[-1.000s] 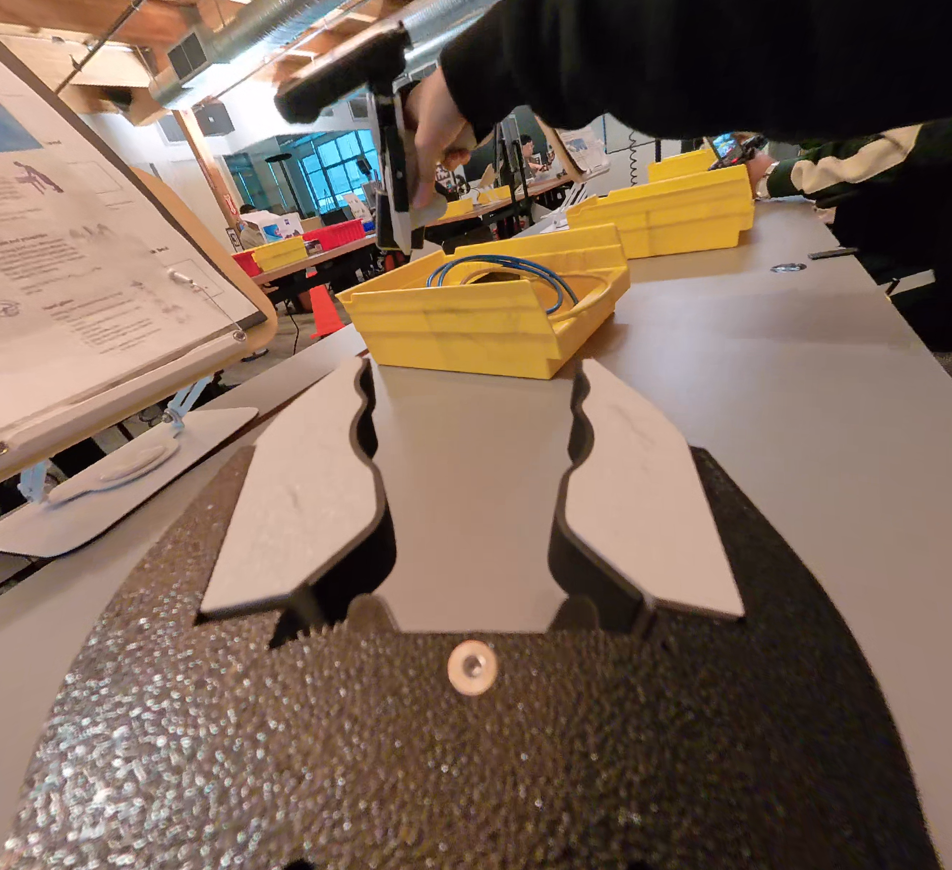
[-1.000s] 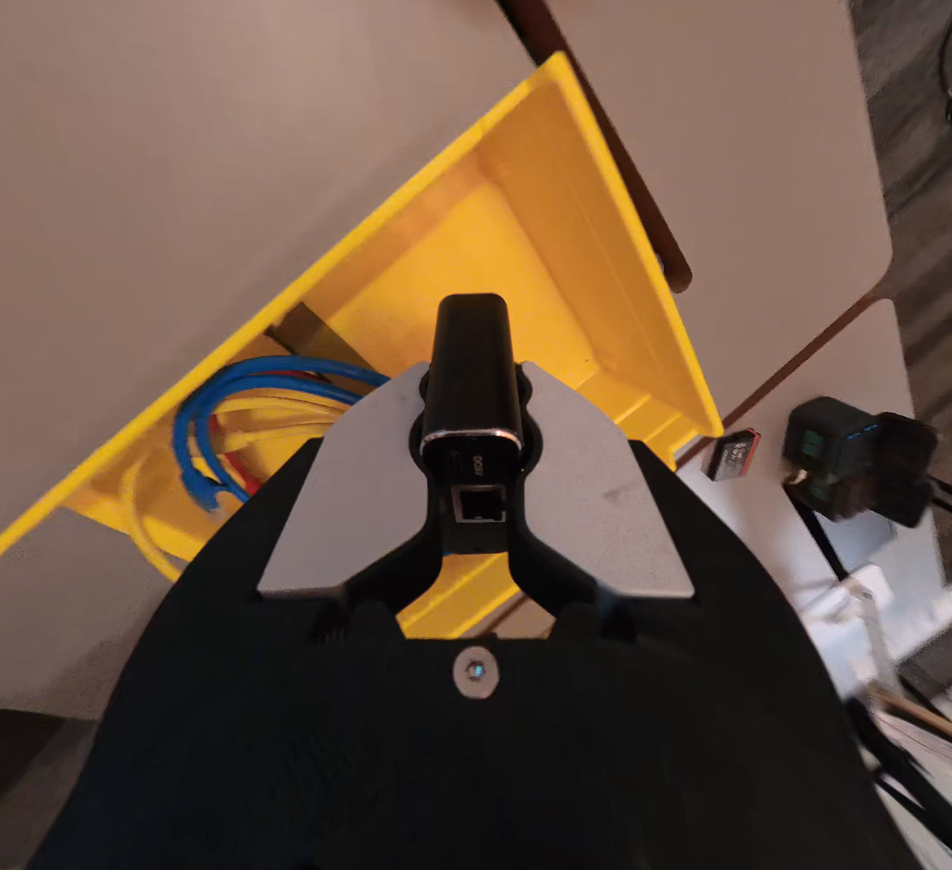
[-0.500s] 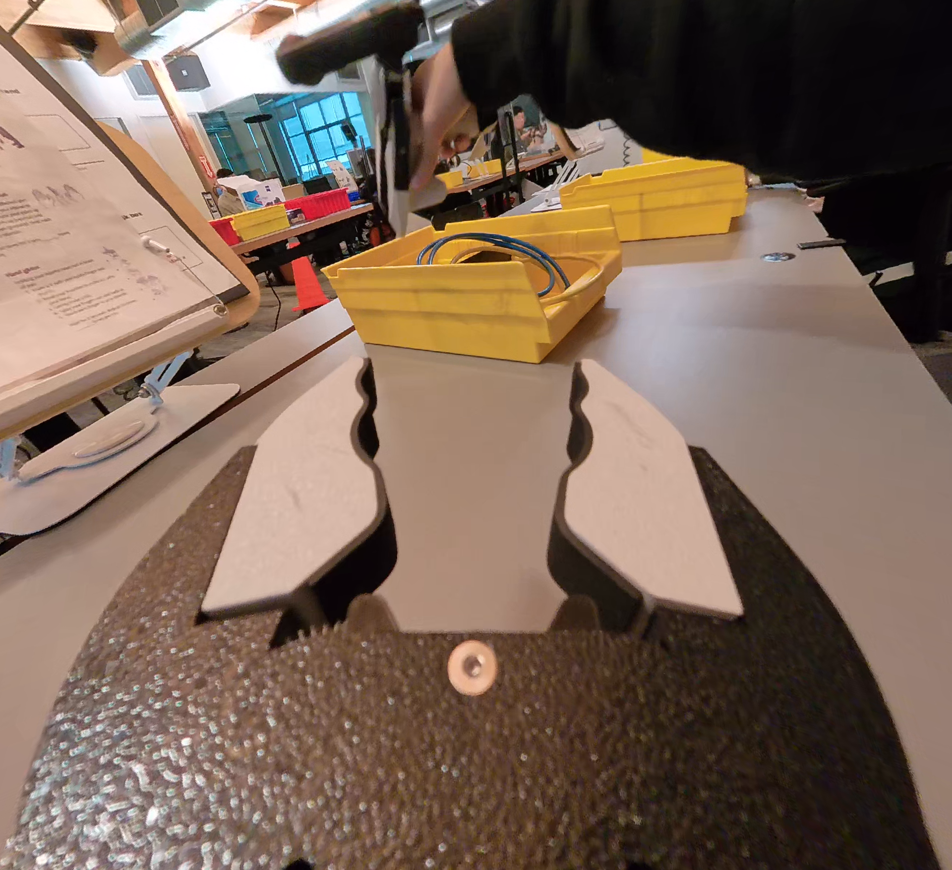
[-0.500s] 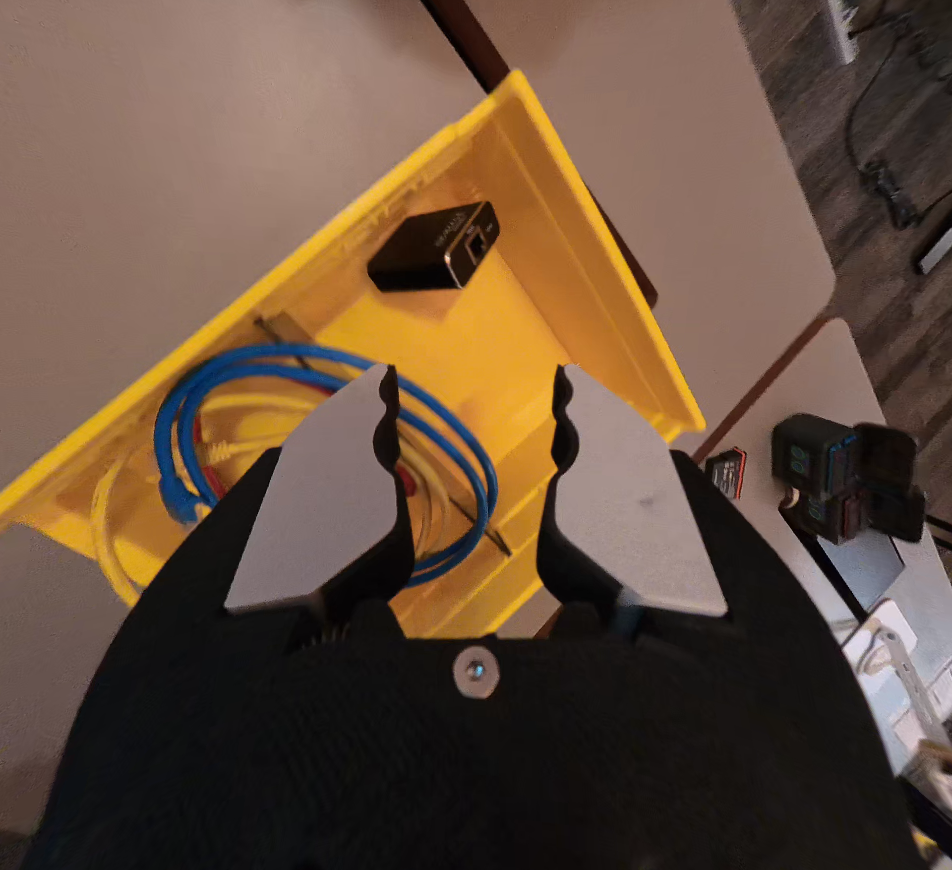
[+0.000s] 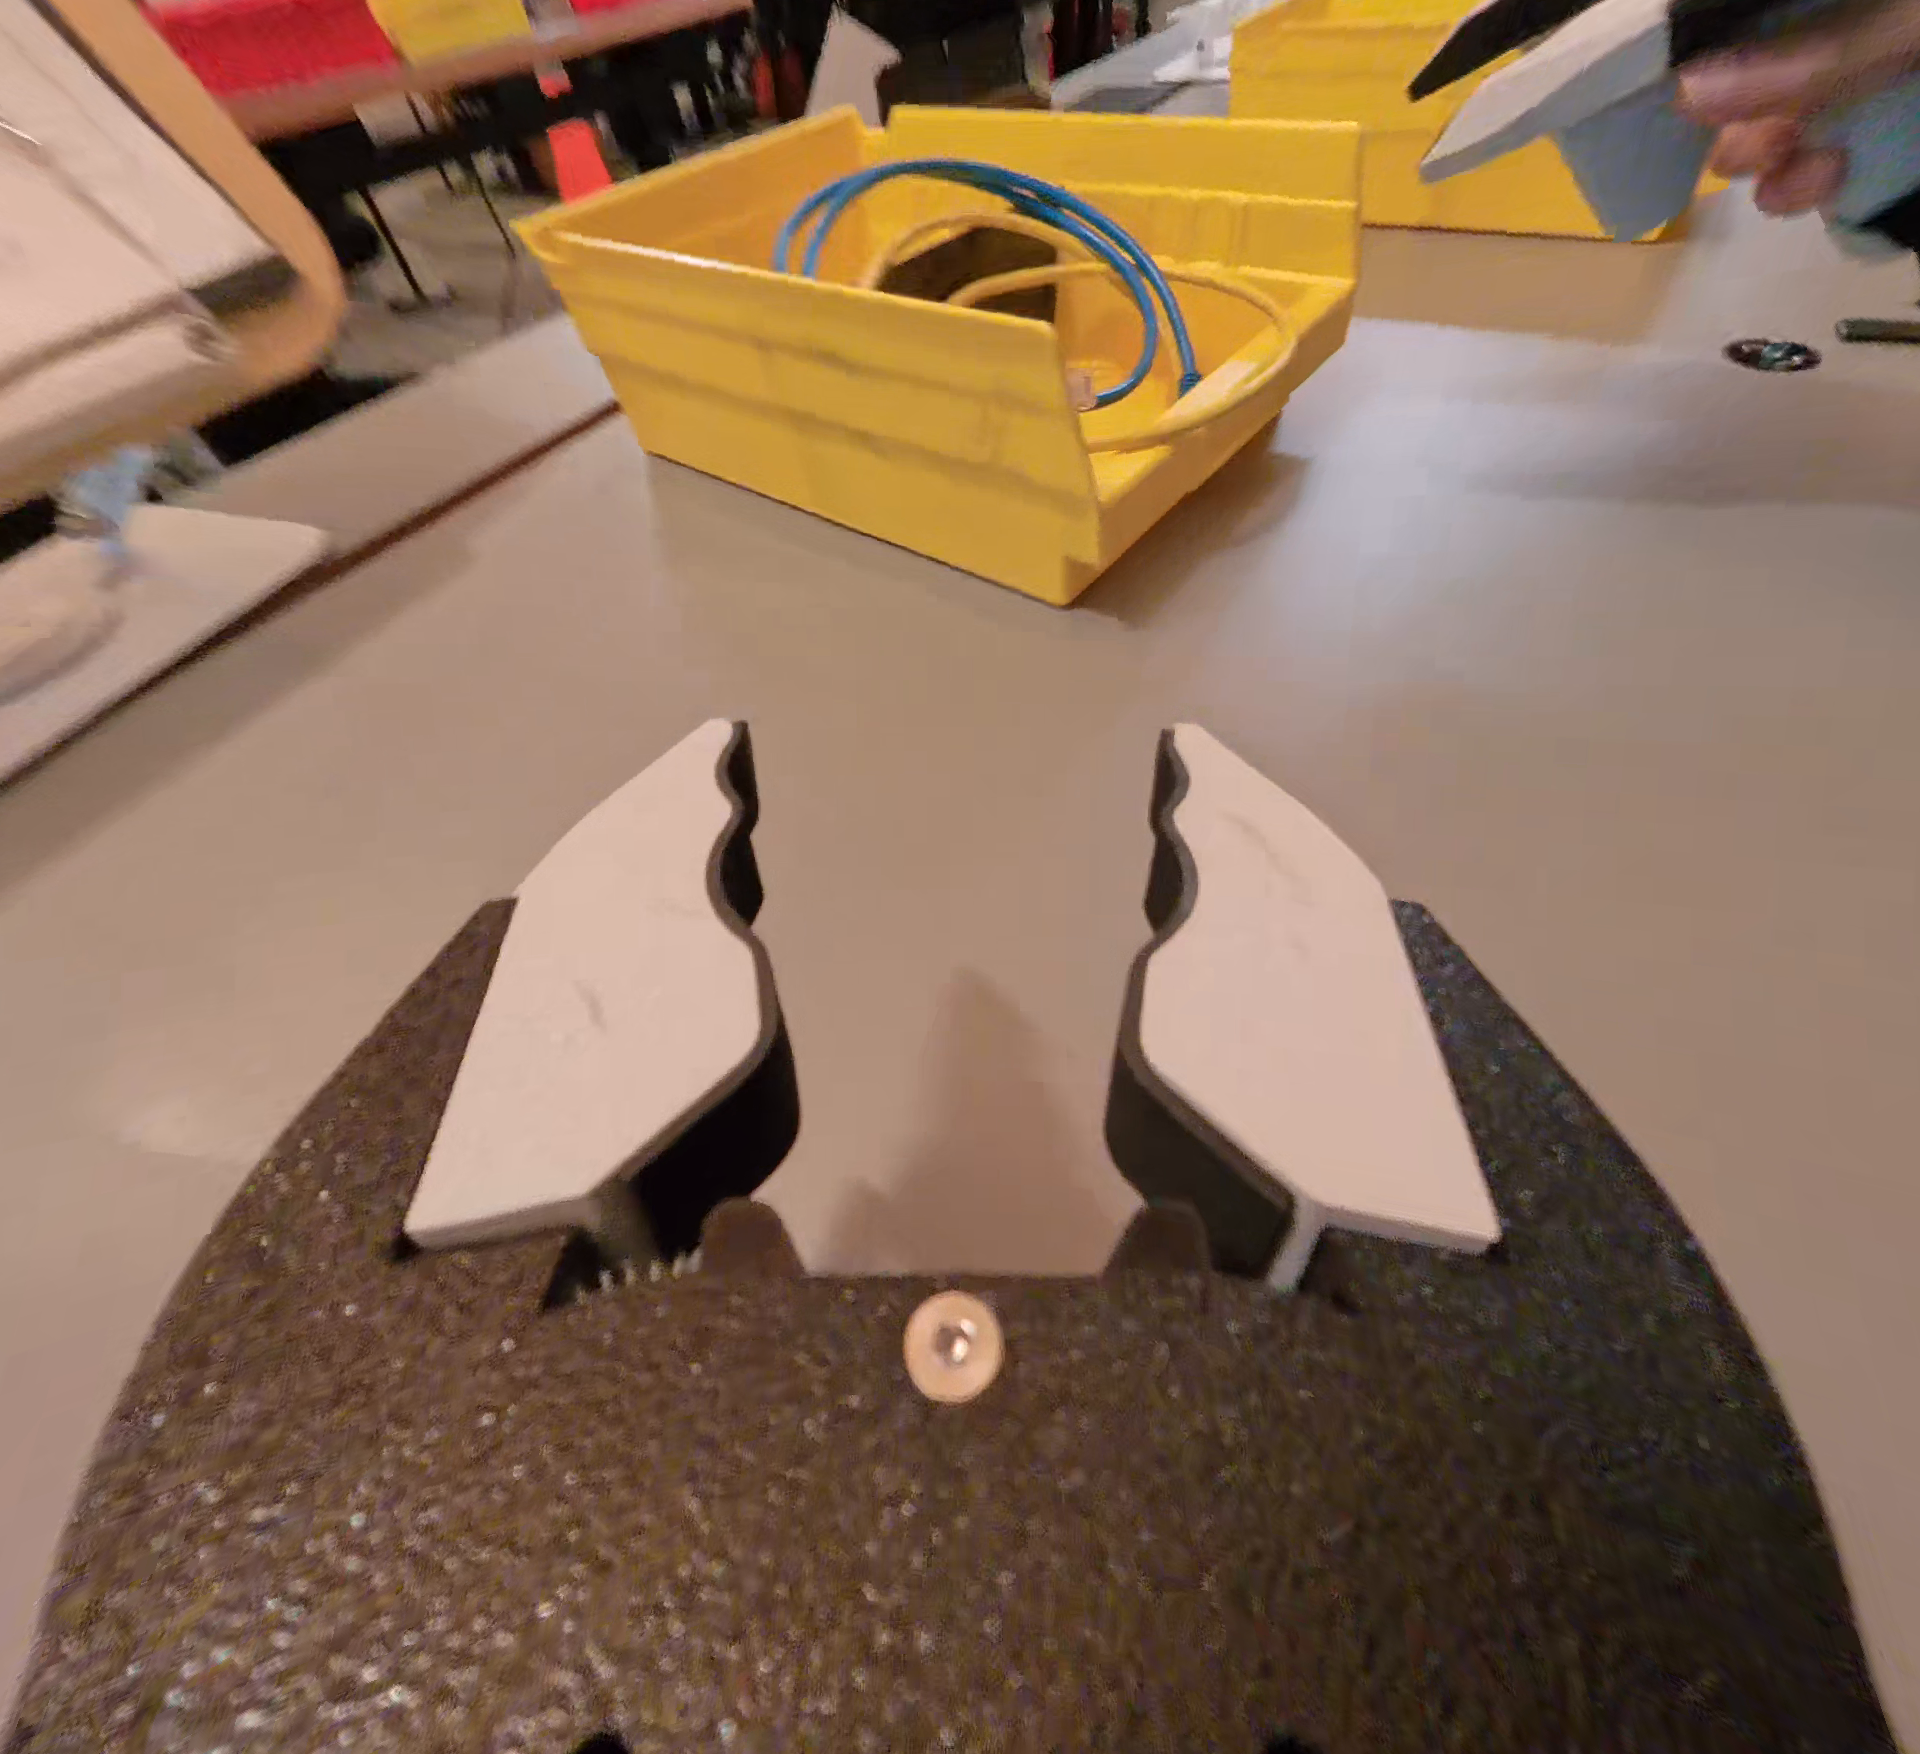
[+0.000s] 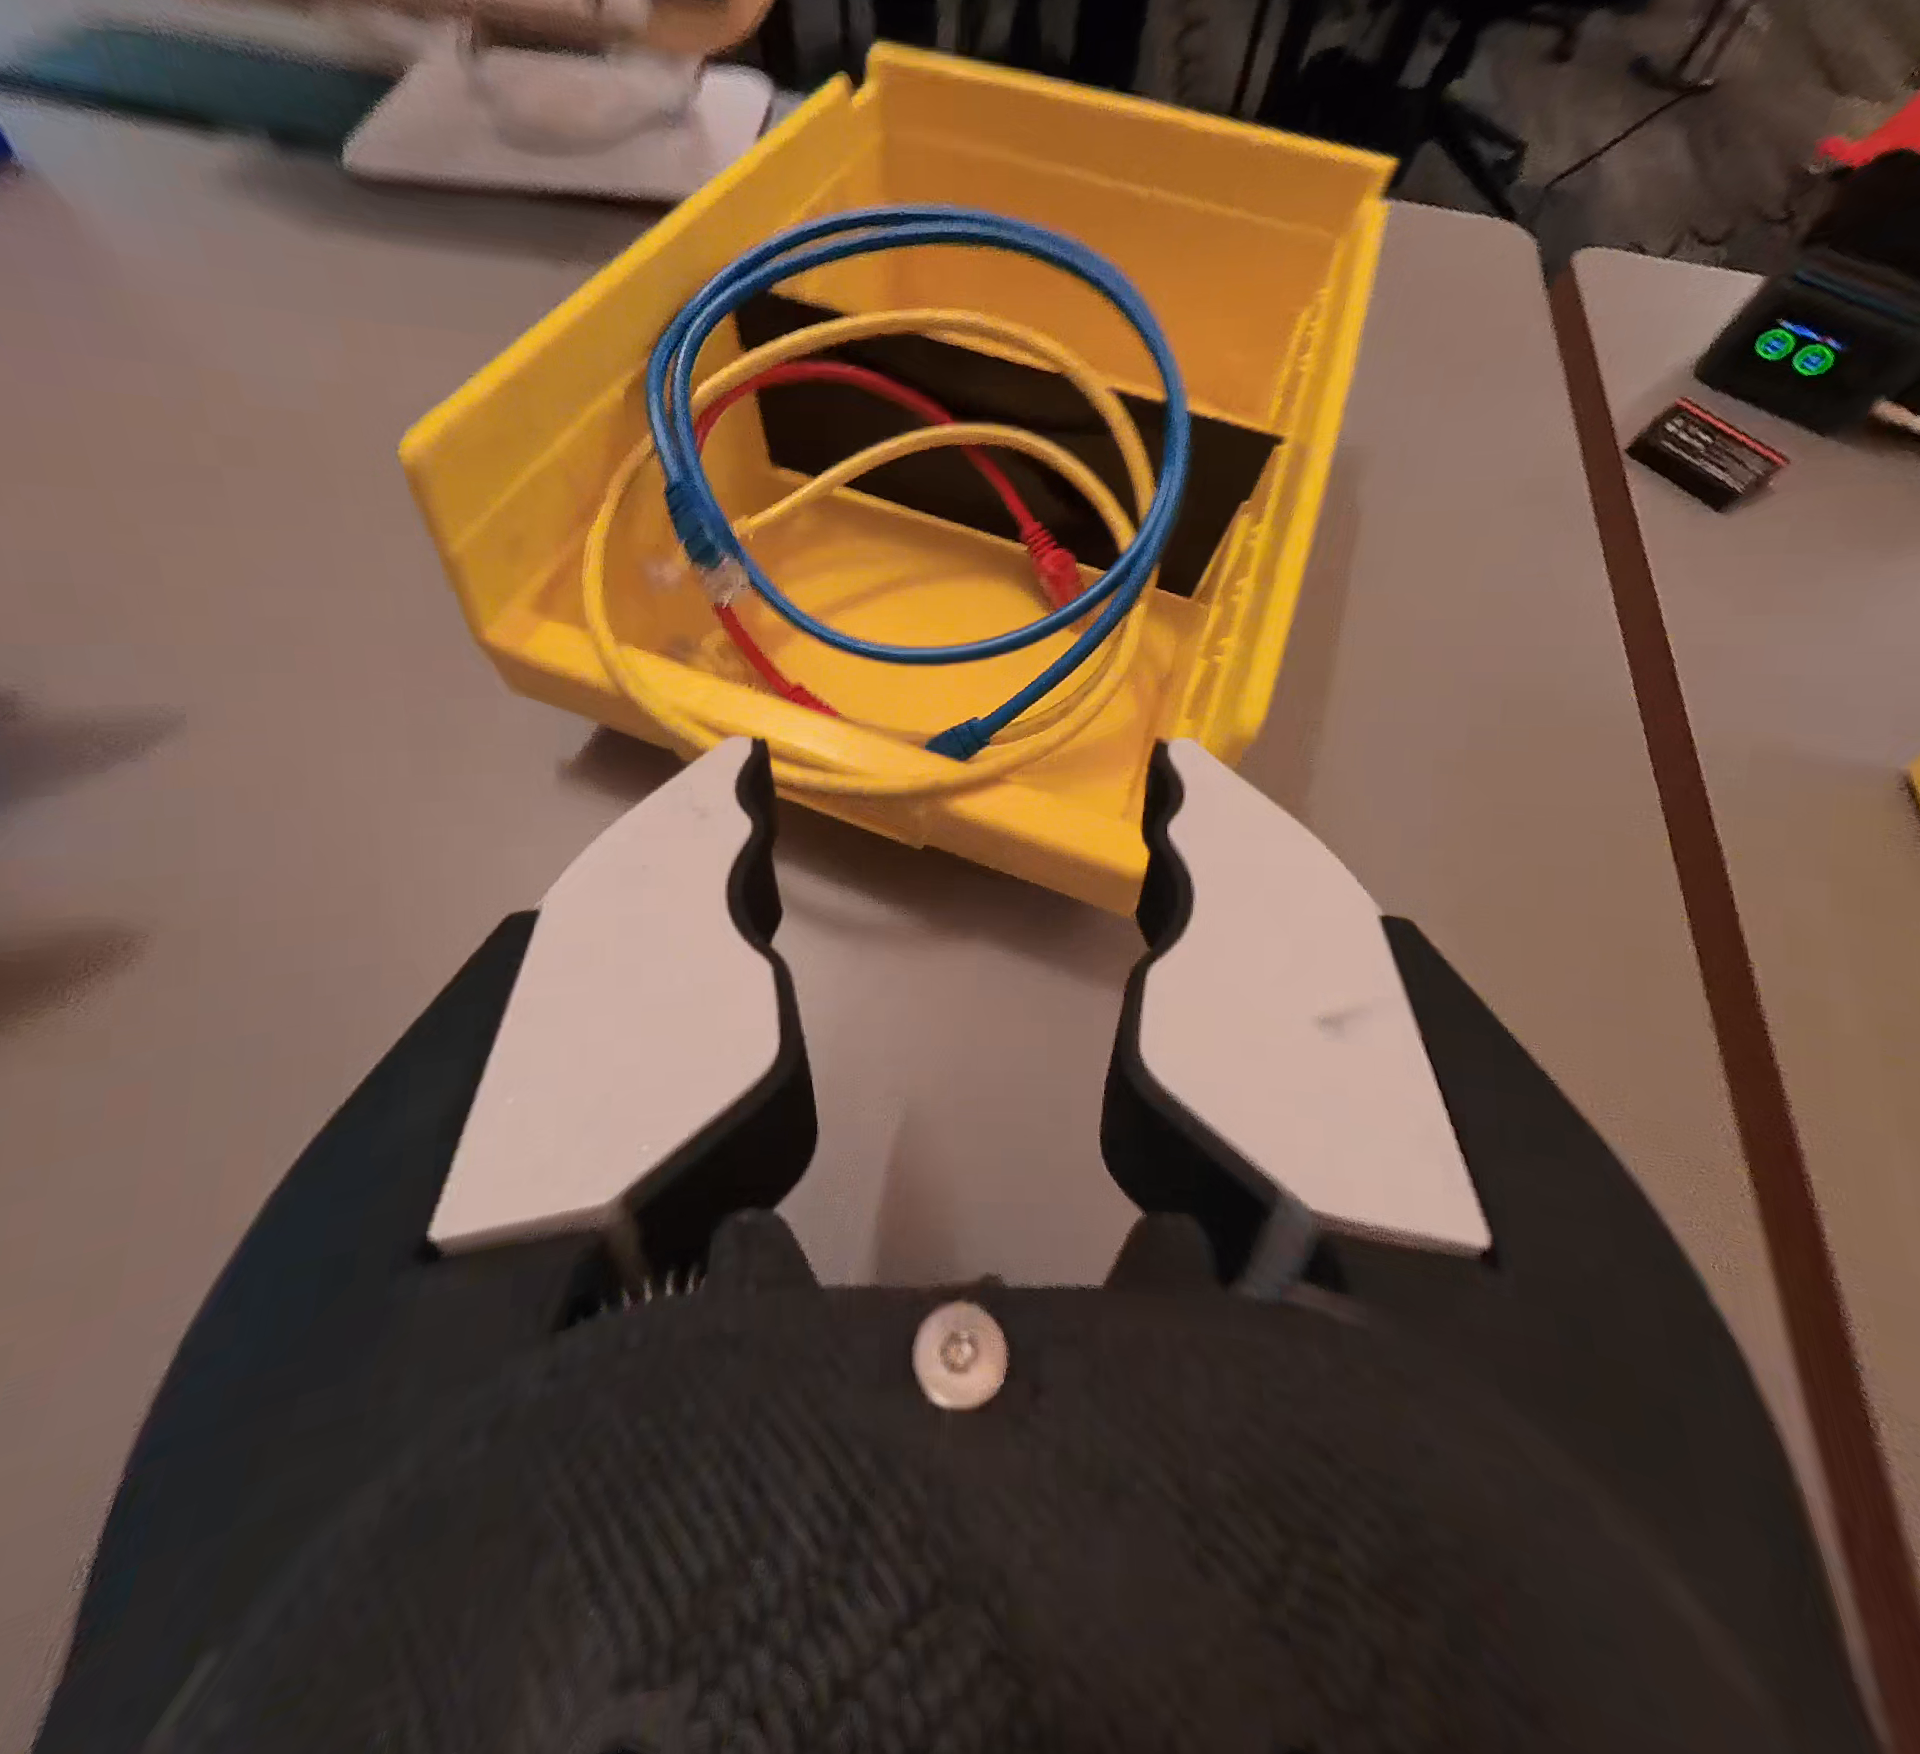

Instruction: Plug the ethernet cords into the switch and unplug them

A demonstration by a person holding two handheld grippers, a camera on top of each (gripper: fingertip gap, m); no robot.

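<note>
A yellow plastic bin [image 6: 1049, 177] with ribbed walls and a low front lip is sitting on the smooth grey worktop [image 6: 260, 478]. Inside it, three thin round cords are lying in loose coils — a blue cord [image 6: 1169, 457], a yellow cord [image 6: 623, 655] and a red cord [image 6: 940, 437] — in front of a flat black divider [image 6: 1216, 478] that is standing across the bin. The switch is not showing in either view now.

The right hand-held gripper [image 6: 956, 759] is standing wide with nothing between its pale, wavy-edged fingers [image 6: 644, 998]; its body is matte black with a woven look. The left hand-held gripper [image 5: 951, 738], set in a rough, glittery black body, is likewise gaping wide and holding nothing.

A second ago the right one was clamping the black switch above the bin; half a second ago the switch was lying in the bin's far compartment and the jaws were already apart. Now the right one is sitting lower and further back, looking at the bin from its front instead of from above.

The bin's front lip is lying just beyond the right fingertips, the yellow cord's loop nearest them. From the left wrist view, the bin [image 5: 831, 395] is standing well ahead of the left hand-held gripper — bare worktop [image 5: 1507, 665] between them — and the right hand-held gripper [image 5: 1429, 125] is hanging in the air to the bin's right.
</note>
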